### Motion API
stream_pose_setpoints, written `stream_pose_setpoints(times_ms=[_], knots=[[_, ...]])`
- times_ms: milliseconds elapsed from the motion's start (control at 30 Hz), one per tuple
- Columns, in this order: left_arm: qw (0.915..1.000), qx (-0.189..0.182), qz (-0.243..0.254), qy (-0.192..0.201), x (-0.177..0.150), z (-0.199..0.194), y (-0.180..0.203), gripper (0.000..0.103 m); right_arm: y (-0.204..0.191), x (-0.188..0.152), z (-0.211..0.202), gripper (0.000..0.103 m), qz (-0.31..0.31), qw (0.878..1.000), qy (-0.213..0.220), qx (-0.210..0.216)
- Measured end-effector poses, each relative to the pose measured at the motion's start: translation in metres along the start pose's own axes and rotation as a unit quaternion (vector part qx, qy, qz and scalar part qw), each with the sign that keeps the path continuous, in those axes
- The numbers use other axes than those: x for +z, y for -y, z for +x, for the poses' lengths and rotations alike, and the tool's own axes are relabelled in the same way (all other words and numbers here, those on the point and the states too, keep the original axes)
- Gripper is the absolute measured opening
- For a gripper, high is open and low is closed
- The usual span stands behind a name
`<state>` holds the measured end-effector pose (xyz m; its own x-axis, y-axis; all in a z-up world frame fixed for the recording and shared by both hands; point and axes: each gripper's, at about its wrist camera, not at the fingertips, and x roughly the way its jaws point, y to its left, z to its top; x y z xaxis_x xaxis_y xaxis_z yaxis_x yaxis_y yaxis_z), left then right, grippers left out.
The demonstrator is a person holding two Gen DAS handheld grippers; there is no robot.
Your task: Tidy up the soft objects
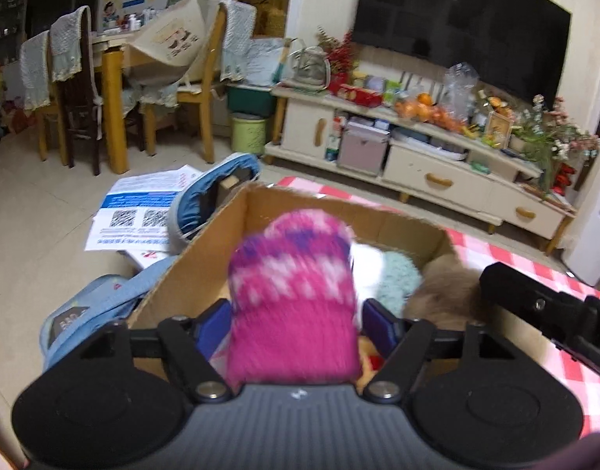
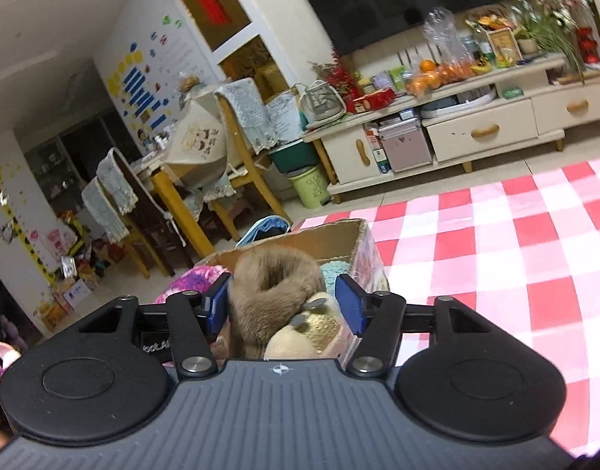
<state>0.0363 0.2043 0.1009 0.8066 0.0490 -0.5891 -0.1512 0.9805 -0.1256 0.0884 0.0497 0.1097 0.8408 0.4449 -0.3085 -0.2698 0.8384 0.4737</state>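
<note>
My left gripper (image 1: 294,323) is shut on a pink and purple knitted mitten (image 1: 292,293), held above the open cardboard box (image 1: 221,235). The box holds a teal fuzzy item (image 1: 400,278) and a brown furry item (image 1: 445,293). My right gripper (image 2: 282,305) is open, its blue pads (image 2: 349,301) on either side of the brown furry slipper (image 2: 272,286) with a beige toe (image 2: 308,329), at the box (image 2: 331,239). The mitten also shows in the right wrist view (image 2: 194,278). The other gripper's black body (image 1: 546,309) shows at the right of the left wrist view.
The box sits at the edge of a red and white checked cloth (image 2: 496,243). Blue bags (image 1: 214,196) and papers (image 1: 139,207) lie on the floor to the left. A TV stand (image 1: 437,172) and a dining table with chairs (image 1: 116,90) stand behind.
</note>
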Motion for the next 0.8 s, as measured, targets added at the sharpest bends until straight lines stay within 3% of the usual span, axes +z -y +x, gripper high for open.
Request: stream_pose_setpoints(times_ms=[33,233,433,600,800], knots=[[1.0000,-0.001,0.006,0.008,0.000,-0.004,0.002,0.087,0.001,0.000,-0.004,0.081,0.004,1.000,0.004,0.001],[0.9993,-0.008,0.017,0.033,-0.002,-0.020,0.007,0.096,0.000,0.006,-0.037,0.097,0.005,0.999,0.043,-0.012],[0.9985,0.001,0.024,0.049,-0.002,-0.030,0.009,0.102,-0.004,0.000,-0.060,0.099,-0.038,0.995,0.062,-0.063],[0.9979,-0.007,0.030,0.058,-0.006,-0.040,0.014,0.102,-0.005,-0.011,-0.070,0.100,-0.067,0.991,0.050,-0.102],[0.9966,-0.004,0.059,0.057,-0.019,-0.050,0.024,0.102,0.001,-0.017,-0.084,0.100,-0.062,0.989,0.028,-0.129]])
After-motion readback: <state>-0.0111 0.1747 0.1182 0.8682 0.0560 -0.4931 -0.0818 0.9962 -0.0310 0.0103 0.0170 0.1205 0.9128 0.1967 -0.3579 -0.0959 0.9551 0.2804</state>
